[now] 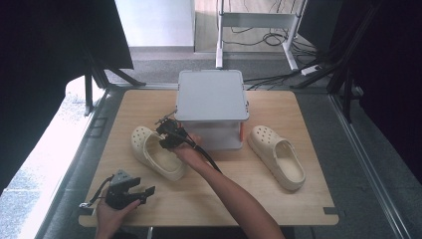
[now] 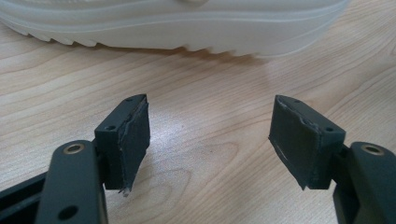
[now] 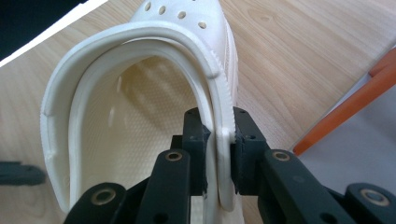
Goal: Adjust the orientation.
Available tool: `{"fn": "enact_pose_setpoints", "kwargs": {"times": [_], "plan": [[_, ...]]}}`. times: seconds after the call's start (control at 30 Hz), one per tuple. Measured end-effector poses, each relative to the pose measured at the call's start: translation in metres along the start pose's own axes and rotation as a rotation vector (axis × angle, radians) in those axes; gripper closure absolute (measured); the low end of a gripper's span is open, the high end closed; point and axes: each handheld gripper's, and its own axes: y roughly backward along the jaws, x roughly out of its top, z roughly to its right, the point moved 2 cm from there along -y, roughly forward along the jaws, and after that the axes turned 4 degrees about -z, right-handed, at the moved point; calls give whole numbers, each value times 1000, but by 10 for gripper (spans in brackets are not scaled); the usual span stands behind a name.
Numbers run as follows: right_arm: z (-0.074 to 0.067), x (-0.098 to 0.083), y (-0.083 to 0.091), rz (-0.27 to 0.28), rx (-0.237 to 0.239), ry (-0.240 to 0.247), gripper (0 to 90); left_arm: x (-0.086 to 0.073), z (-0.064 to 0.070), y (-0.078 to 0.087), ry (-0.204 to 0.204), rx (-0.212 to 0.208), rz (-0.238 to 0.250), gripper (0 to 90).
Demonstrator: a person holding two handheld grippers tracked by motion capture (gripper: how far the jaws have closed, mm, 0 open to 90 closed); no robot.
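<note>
Two cream clogs lie on the wooden table (image 1: 149,199). My right gripper (image 1: 167,135) reaches over the left clog (image 1: 155,154), beside the grey box. In the right gripper view its jaws pinch the side wall of that left clog (image 3: 140,116); my right gripper (image 3: 219,140) is shut on it, one pad inside the shoe and one outside. My left gripper (image 1: 144,191) rests low near the table's front left corner. In the left gripper view my left gripper (image 2: 210,135) stands open with bare wood between the pads, and the left clog's sole (image 2: 187,23) lies just ahead.
A grey lidded box (image 1: 212,97) with an orange latch (image 1: 242,132) stands at the table's back middle. The right clog (image 1: 276,155) lies to the right of it. Dark curtains and metal frame legs surround the table.
</note>
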Motion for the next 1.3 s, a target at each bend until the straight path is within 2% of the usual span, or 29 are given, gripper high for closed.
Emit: {"fn": "enact_pose_setpoints", "kwargs": {"times": [0.3,0.63,0.77,0.8,0.83,0.9,0.97,1.0,1.13,1.17,1.3], "plan": [[-5,-6,19,26,28,32,786,0,0,1,5,-1,2,295],[0,-30,49,57,64,35,785,0,0,1,6,3,2,294],[9,-49,62,71,79,12,785,0,-1,0,4,2,1,294],[9,-49,62,71,79,12,785,0,-1,0,4,2,1,294],[13,-60,67,81,82,-4,785,0,-1,0,4,2,-1,294],[19,-70,71,90,81,-12,785,1,0,0,6,4,0,295],[21,-74,73,93,82,-18,785,1,0,0,9,3,0,294],[27,-85,77,102,86,-39,785,1,0,-1,11,3,-1,294],[35,-103,85,117,81,-63,785,1,0,-1,8,4,-3,294],[35,-103,85,117,81,-63,785,1,0,-1,8,4,-3,294],[44,-125,95,141,77,-95,785,1,0,-2,14,2,-6,295]]}}
